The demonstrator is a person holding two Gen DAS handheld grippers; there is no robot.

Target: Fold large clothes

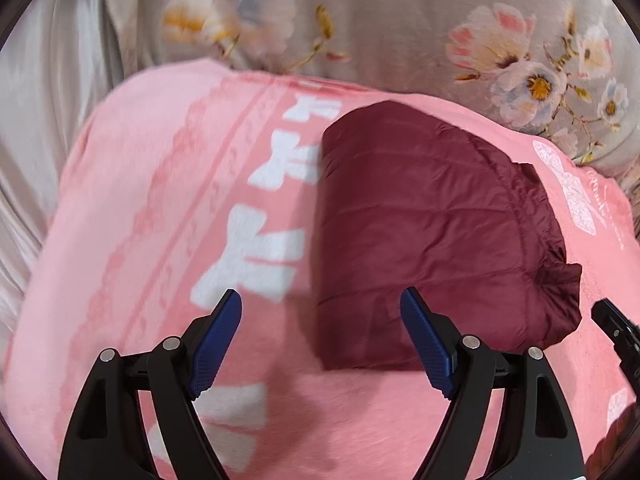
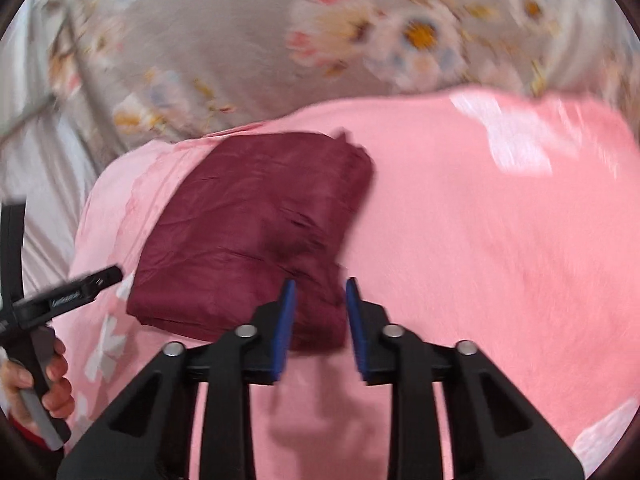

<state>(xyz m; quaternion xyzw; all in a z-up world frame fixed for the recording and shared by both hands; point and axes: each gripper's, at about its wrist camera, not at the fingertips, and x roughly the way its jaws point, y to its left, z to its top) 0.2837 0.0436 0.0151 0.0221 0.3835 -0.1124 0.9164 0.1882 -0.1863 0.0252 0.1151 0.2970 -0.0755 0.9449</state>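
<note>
Blue-padded fingers of the left gripper (image 1: 322,336) stand wide apart over the pink blanket (image 1: 132,220), holding nothing. Right gripper (image 2: 320,320) fingers sit narrowly parted — empty too — at the near edge of the folded maroon quilted jacket (image 2: 256,232), which lies centre frame on the blanket, below the floral bedsheet (image 2: 224,40).

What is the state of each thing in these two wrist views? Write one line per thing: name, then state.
Maroon jacket: folded into a compact bundle, lying on the pink blanket, held by neither gripper.
Pink blanket: spread flat under the jacket.
Floral sheet: spread out beyond the blanket.
Left gripper: open wide, empty, near the jacket's edge.
Right gripper: open with a narrower gap, empty, at the jacket's near corner.
</note>
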